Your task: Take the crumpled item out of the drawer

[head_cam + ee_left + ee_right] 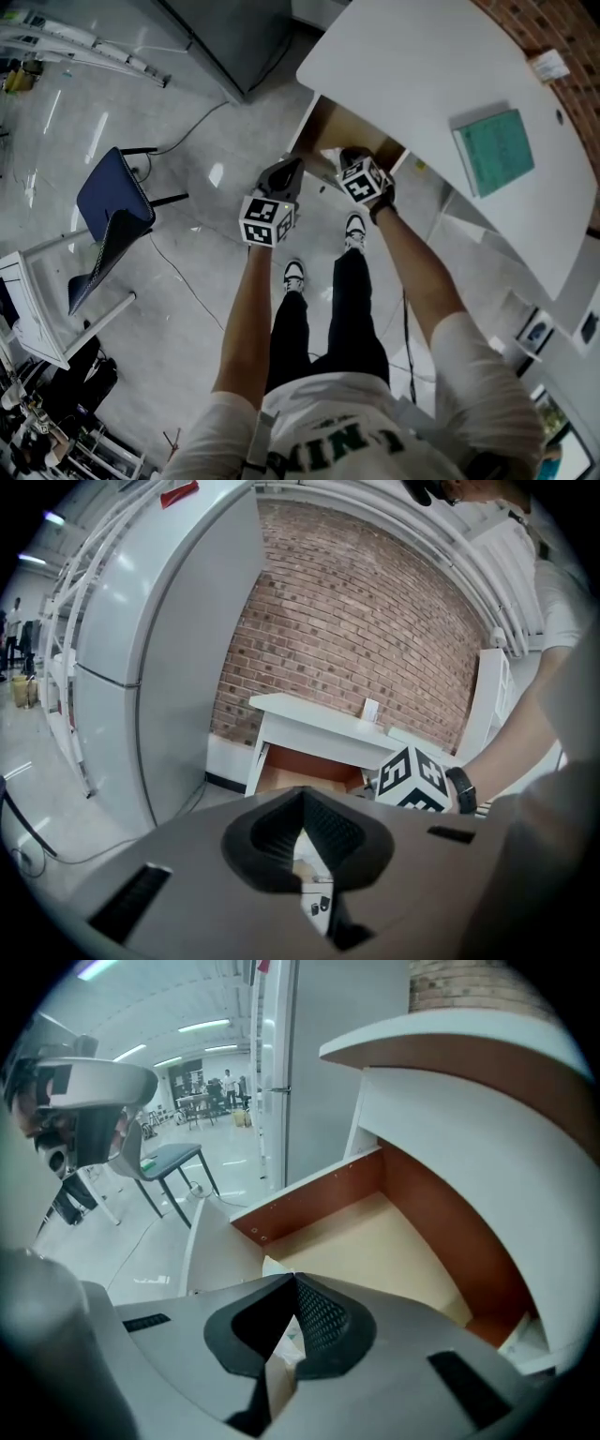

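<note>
Jaws of the right gripper (292, 1279) are drawn together on the crumpled item (273, 1266), a pale scrap of what looks like paper. 1 creased corner pokes out past the tips and more of it shows in the slot under the 2 pads. The item hangs over the front left corner of the open drawer (319, 1194), above its bare tan floor, under the white desk (450, 1035). A pinch right at the tips seems chosen because the scrap is light and thin, and the steep downward reach fits plucking it up over the drawer's front rim. Only those 2 bits of the scrap show, so its shape is a guess: its long axis seems to run along the jaws, with the free corner pointing down toward the drawer. The left gripper (302, 794) has its jaws together too, on nothing I can make out. It is held off to the side, facing the desk, probably to keep clear.
</note>
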`<state>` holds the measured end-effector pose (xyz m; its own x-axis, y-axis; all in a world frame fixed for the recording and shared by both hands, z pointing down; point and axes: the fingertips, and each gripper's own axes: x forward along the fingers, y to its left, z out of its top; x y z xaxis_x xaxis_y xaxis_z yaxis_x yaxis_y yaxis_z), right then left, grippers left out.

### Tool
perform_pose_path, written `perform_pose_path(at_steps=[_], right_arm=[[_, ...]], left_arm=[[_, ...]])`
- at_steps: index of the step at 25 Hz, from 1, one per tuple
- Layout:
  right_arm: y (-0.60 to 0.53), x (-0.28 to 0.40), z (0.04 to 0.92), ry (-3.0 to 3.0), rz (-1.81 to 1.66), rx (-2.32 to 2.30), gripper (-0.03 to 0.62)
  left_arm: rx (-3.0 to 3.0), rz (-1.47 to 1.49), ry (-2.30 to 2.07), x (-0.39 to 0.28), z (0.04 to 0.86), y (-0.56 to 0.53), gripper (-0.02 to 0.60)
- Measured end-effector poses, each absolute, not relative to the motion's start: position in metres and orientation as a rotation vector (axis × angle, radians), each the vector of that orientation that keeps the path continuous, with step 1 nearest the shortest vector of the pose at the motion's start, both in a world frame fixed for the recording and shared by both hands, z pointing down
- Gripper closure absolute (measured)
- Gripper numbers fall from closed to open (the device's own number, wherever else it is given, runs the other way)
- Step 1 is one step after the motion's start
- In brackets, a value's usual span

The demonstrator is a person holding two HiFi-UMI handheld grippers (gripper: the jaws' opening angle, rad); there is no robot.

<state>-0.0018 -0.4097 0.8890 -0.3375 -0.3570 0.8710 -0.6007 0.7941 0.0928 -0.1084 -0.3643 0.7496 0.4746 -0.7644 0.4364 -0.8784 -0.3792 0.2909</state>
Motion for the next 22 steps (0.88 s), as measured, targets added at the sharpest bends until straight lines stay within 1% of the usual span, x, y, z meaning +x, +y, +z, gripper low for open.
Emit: perform_pose_path(at_steps=[4, 13, 22], right_arm=[[-0.398, -0.001, 0.858, -1.991, 0.334, 0.758, 0.591], [-0.354, 0.006, 0.752, -2.034, 0.374, 0.880, 0.591], [-0.319, 0.029, 0.642, -2.123, 0.438, 1.123, 0.592]], left_arm=[[2.259, 0.319, -1.378, -0.112, 0.724, -0.350, 0.591], [2.334, 0.313, -1.378, -0.107, 0.648, -0.311, 0.591], [2.407, 0.296, -1.387, -0.100, 0.570, -0.282, 0.591]])
